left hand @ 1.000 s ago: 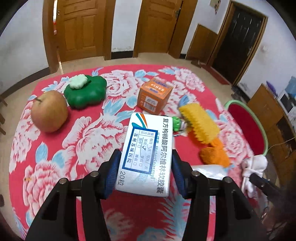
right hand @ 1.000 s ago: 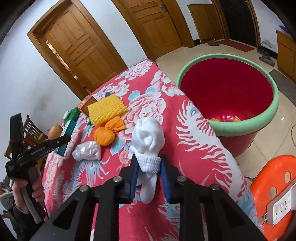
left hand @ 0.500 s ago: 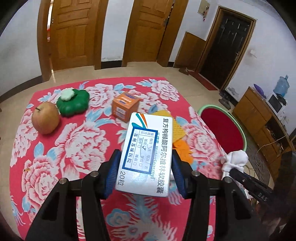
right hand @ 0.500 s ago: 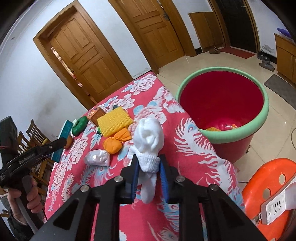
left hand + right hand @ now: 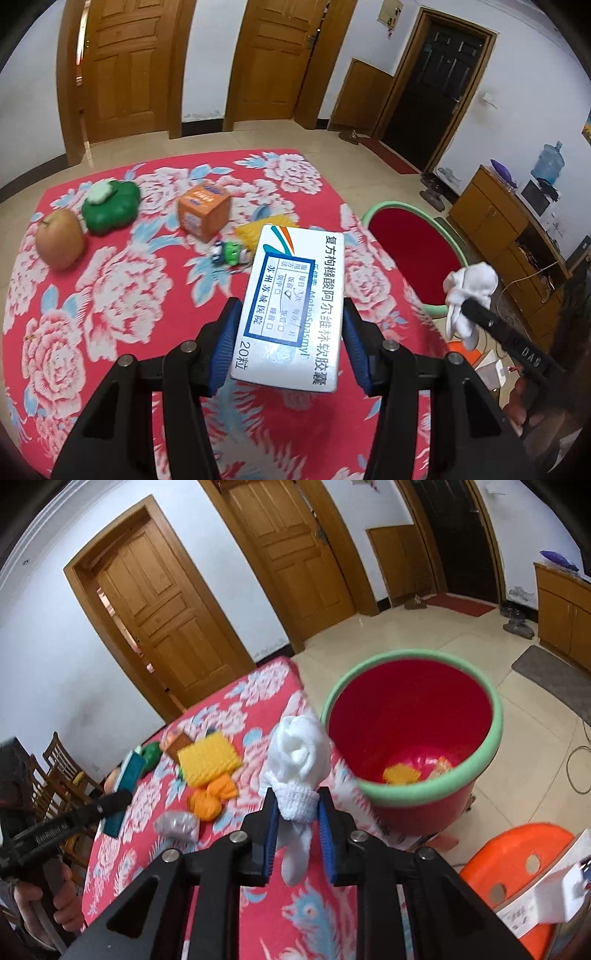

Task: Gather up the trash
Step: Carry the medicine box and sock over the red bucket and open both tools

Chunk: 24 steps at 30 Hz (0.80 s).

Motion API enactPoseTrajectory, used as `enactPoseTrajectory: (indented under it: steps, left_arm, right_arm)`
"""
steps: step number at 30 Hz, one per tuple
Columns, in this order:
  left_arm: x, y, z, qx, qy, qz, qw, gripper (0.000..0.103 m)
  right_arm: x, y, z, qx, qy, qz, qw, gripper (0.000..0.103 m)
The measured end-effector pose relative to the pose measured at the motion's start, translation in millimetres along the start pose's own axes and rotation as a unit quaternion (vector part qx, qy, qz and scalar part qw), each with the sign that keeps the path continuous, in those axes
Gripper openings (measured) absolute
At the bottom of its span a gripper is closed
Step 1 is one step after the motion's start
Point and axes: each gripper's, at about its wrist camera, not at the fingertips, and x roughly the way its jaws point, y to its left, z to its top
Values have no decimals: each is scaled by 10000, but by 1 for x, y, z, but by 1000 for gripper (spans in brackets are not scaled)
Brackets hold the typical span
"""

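Observation:
My left gripper [image 5: 290, 317] is shut on a white medicine box [image 5: 295, 306] with blue print and holds it well above the red flowered table [image 5: 122, 295]. My right gripper [image 5: 297, 805] is shut on a rolled white sock [image 5: 299, 757] and holds it in the air beside the red bucket with the green rim [image 5: 495, 731]. The bucket [image 5: 448, 230] stands on the floor off the table's right edge, with some trash at its bottom. The sock [image 5: 467, 291] also shows in the left wrist view.
On the table lie an apple [image 5: 59, 238], a green flower-shaped toy [image 5: 110, 206], an orange box [image 5: 203, 208], a yellow sponge [image 5: 208, 762], an orange cloth bundle [image 5: 210, 799] and a crumpled white wrapper [image 5: 177, 825]. An orange stool [image 5: 517, 856] stands by the bucket. Chairs [image 5: 55, 771] stand at the table's far side.
Both grippers have risen with their loads. The right gripper has carried the sock closer to the bucket, and the left has lifted the medicine box higher above the table.

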Motion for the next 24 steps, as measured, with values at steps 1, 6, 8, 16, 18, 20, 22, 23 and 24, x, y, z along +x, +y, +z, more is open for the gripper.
enactPoseTrajectory:
  steps: [1,6,8,16,18,20,22,23,24]
  left_arm:
    - [2,-4,2,11,11,-33,10000,53]
    - [24,-36,15,171,143,-227,9995,53]
    - [34,-50,20,269,197,-302,9990,53]
    - [89,-105,42,521,486,-548,9960,53]
    - [105,-117,47,552,562,-594,9951,53]
    - [118,-126,50,596,628,-609,9944,54]
    - [132,-133,53,645,698,-617,9936,54]
    - [138,-137,54,662,732,-634,9931,54]
    - [146,-142,55,695,777,-667,9923,54]
  right_arm:
    - [-2,-2,5,8,-50,-32,10000,23]
    - [-9,-22,28,150,-247,-188,9994,23]
    - [-8,-31,34,229,-275,-286,9990,23]
    - [13,-74,47,768,-258,-601,9949,23]
    - [21,-86,49,922,-241,-711,9929,25]
    - [28,-95,51,1035,-212,-799,9912,25]
    - [34,-104,54,1117,-185,-886,9896,26]
    - [36,-108,55,1160,-178,-921,9888,26]
    - [38,-112,56,1201,-181,-939,9881,26]
